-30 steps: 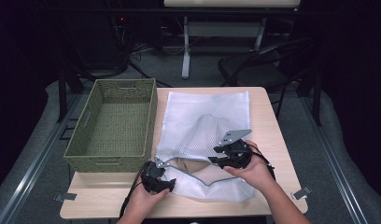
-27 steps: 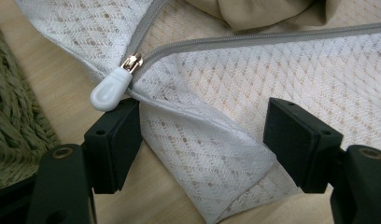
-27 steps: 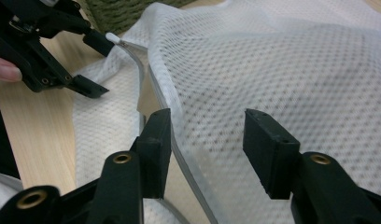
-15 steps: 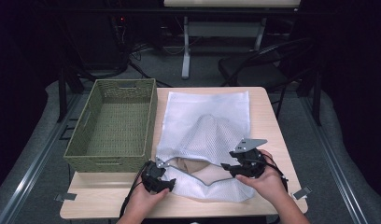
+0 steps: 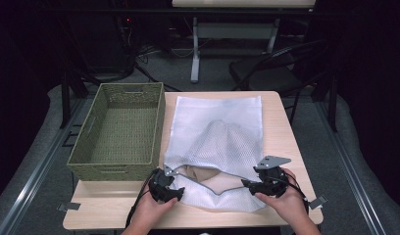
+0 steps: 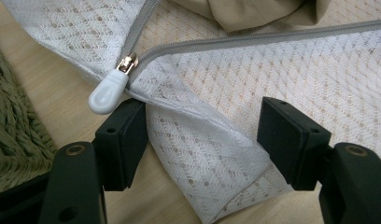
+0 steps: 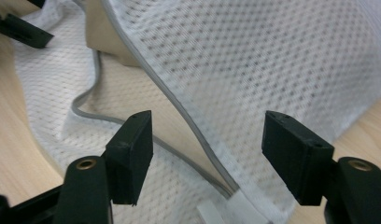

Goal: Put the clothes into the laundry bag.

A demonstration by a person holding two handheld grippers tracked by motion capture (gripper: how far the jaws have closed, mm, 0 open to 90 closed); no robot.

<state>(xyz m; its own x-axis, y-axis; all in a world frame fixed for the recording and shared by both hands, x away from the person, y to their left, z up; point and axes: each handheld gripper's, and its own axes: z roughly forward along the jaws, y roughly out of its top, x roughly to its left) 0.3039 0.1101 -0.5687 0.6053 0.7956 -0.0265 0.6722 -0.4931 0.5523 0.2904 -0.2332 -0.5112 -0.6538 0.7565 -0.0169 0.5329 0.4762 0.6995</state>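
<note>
High view: a white mesh bag (image 5: 215, 142) lies flat on the table (image 5: 286, 147), just right of a woven basket (image 5: 117, 132). Its near edge is unzipped, with tan cloth (image 5: 198, 172) showing inside. My left gripper (image 5: 164, 188) sits at the bag's near left corner, my right gripper (image 5: 261, 185) at its near right corner.

Left gripper view: my jaws are spread apart around a folded bag corner, gripping nothing. The zipper pull (image 6: 109, 89) lies just beyond them.

Right gripper view: my jaws gape over the zipper tape (image 7: 179, 105), holding nothing.

The mesh looks light, limp and likely to snag; I judge the stiffer zipper edge the best hold.
</note>
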